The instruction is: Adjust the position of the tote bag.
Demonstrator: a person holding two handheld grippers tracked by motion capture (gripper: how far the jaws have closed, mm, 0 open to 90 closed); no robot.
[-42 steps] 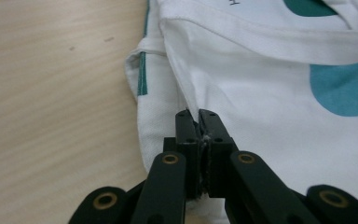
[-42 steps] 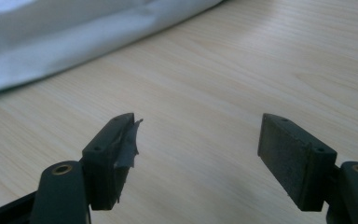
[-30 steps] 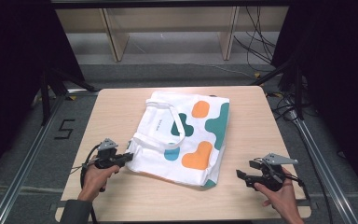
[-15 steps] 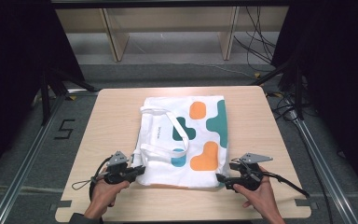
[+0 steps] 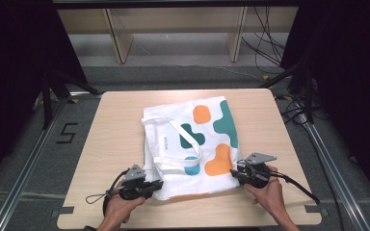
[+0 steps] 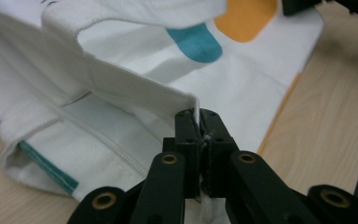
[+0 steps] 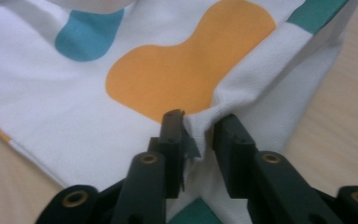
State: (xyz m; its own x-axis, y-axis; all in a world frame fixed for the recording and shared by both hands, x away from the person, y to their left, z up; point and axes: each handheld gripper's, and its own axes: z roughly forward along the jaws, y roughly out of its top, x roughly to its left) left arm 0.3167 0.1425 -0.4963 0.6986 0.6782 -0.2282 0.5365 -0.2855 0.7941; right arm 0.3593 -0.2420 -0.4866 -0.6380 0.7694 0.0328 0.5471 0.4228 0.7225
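In the high view a white tote bag (image 5: pixel 192 144) with orange, teal and blue blobs (its small side print unreadable) lies flat mid-table (image 5: pixel 115 110); a "5" (image 5: pixel 67 133) marks the floor. In the left gripper view, the left gripper (image 6: pixel 199 122) is clamped on the bag's folded hem. In the right gripper view, the right gripper (image 7: pixel 200 133), jaws just closing, bunches a corner fold between narrowed jaws.

A white canvas tote bag with orange and teal blobs (image 5: pixel 192 144) is lying on the middle of the pale wooden table (image 5: pixel 111 125), its straps lying on its left half. The left gripper (image 5: pixel 155 185) is sitting at the bag's near-left corner, the right gripper (image 5: pixel 235 172) at its near-right corner.
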